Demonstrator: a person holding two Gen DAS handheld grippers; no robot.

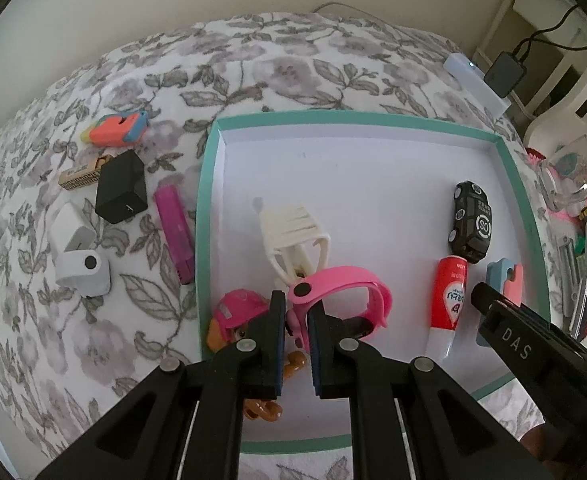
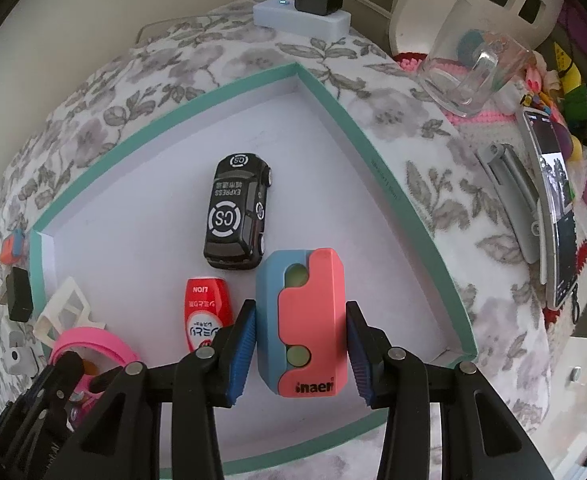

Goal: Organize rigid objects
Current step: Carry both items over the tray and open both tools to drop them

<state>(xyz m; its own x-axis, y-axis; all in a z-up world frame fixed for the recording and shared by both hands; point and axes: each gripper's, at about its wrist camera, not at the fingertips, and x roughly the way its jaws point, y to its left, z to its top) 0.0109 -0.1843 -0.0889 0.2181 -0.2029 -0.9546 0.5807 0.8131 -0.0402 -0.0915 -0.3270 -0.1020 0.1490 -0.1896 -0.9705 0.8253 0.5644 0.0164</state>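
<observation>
A teal-rimmed white tray [image 1: 209, 184] [image 2: 357, 128] lies on a floral cloth. My left gripper [image 1: 296, 312] is nearly shut around the pink wristband [image 1: 345, 280] in the tray's near left part. A toy figure with a pink cap [image 1: 235, 312] lies under the left finger. My right gripper [image 2: 300, 332] is open around a blue and coral block [image 2: 305, 320] that rests on the tray floor. The pads stand a little apart from its sides. A black toy car [image 2: 237, 212], a red tube [image 2: 203, 312] and a white plastic frame [image 1: 293, 232] also lie in the tray.
Left of the tray on the cloth lie a magenta bar [image 1: 173, 232], a black cube [image 1: 121, 192], two white chargers [image 1: 81, 268], a patterned stick [image 1: 79, 178] and a second coral and blue block [image 1: 117, 128]. A glass mug [image 2: 473, 68] and a phone [image 2: 553, 208] stand right.
</observation>
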